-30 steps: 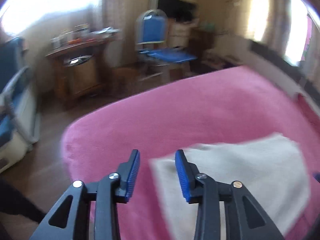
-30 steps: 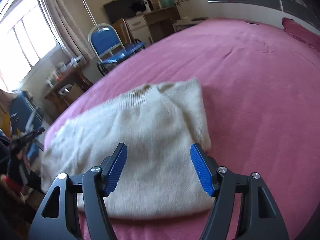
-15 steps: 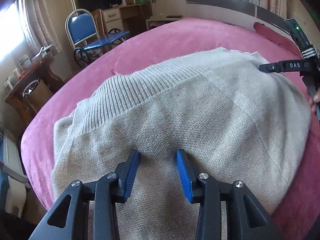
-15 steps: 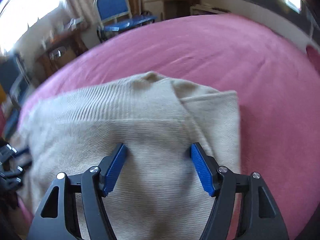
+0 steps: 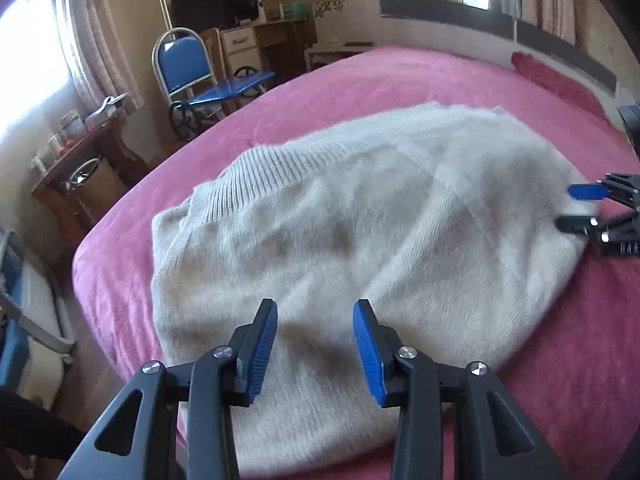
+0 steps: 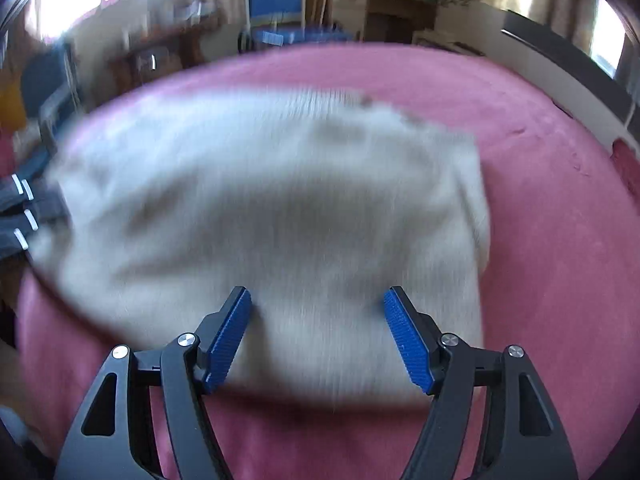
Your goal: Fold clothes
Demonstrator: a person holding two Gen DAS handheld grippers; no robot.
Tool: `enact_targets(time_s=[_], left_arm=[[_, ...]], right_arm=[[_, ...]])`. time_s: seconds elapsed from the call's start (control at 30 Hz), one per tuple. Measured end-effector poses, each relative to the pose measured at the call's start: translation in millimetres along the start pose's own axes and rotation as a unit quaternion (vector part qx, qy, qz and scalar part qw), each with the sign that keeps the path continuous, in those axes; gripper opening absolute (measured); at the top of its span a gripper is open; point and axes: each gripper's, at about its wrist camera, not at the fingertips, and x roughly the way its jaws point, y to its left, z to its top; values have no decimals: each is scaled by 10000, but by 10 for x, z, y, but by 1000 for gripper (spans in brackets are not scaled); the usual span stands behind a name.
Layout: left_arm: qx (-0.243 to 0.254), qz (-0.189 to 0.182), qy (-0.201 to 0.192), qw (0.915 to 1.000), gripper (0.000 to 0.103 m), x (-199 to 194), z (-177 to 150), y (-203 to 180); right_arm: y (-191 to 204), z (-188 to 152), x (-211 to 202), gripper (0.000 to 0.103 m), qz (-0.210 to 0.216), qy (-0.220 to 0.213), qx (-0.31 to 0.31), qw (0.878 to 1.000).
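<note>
Across the left wrist view we see a cream knitted sweater [image 5: 360,232] lying on the pink bed [image 5: 420,80], already brought in to a rough rectangle with its ribbed band toward the far left edge and what looks like a sleeve folded over along the right side. Our left tongs [image 5: 315,344] hover over its near edge, their blue pads standing apart with only knit showing behind the gap; they have just been opening a little, and nothing is pinched between them. At the right border of this view the right tongs [image 5: 576,208] reach in at the sweater's far corner, and beyond the bed stand a blue chair [image 5: 188,64] and a wooden side table [image 5: 80,160]. From the right wrist view, which is blurred, the same sweater [image 6: 260,208] fills the middle of the bed [image 6: 560,240], and our right tongs [image 6: 318,334] are spread wide above its near edge, having just been opening too, with nothing gripped. We judge the job part done: the side folds seem in place, while a last fold across the body, and any tidying, is still left.
</note>
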Motion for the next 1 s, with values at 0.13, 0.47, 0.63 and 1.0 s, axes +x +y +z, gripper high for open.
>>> enact_targets(time_s=[0.13,0.47,0.63,1.0], left_arm=[[-107,41,330,9994,58,161,-123,45],[-577,-92,410,9975,84,-81,-276,136],[-706,-349,-40,9969,84,-410,-277,-30],[-1680,498,-210,9843,84,-906,-426,-280]], right_arm=[[-125,-156,-58,89,-207,-18,122,9997],[-197,-426,-437,103,114,155,874,9960],[-93,-640,-738,103,359,-146,1233,9916],[622,-898,-1263,103,332,-417,1107,9924]])
